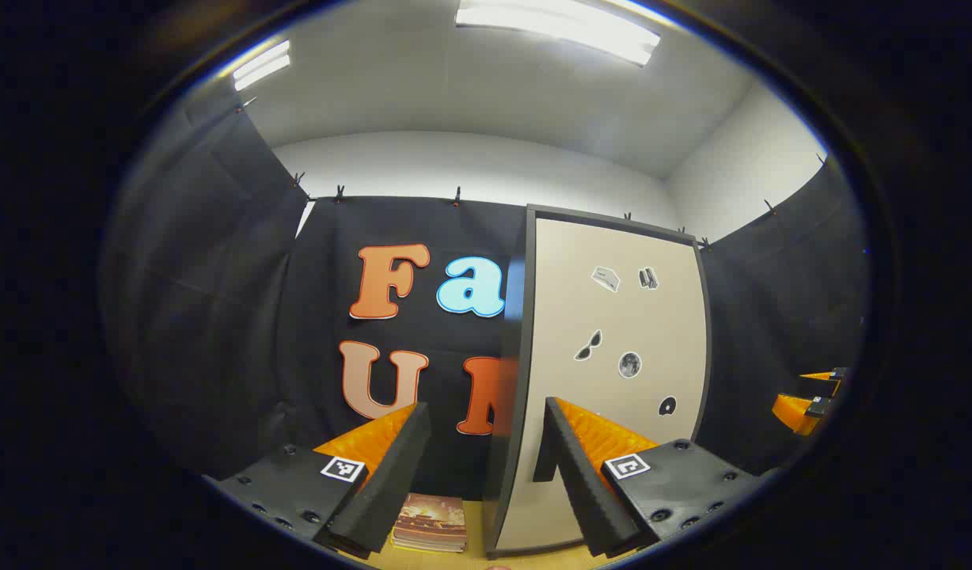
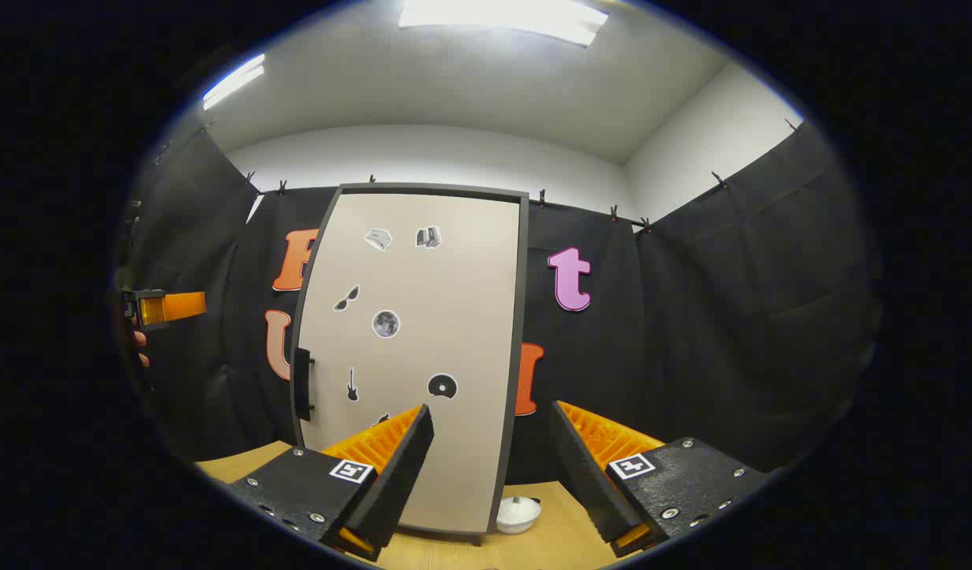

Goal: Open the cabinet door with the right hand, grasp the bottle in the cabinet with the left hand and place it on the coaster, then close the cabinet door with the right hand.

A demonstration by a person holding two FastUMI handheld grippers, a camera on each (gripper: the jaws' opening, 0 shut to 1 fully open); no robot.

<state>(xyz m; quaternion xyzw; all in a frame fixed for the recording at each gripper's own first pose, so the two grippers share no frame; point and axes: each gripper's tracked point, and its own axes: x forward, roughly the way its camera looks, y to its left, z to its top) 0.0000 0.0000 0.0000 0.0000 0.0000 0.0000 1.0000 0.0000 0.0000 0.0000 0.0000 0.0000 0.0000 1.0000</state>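
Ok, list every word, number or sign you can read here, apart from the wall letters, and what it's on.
Cabinet door: picture stickers, no words.
Book cover: too blurred to read.
Left gripper and right gripper: square coded tags, no readable text.

Black cloth walls (image 2: 731,301), white ceiling (image 2: 454,87), strip lights (image 2: 502,17)

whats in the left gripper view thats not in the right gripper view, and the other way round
Left gripper view: a stack of books on the table beside the cabinet's side wall. Right gripper view: the door handle on the door's left edge and a small white object at the cabinet's foot. Both share the closed cabinet door with its stickers, the wooden table, and open grippers, left and right, holding nothing.
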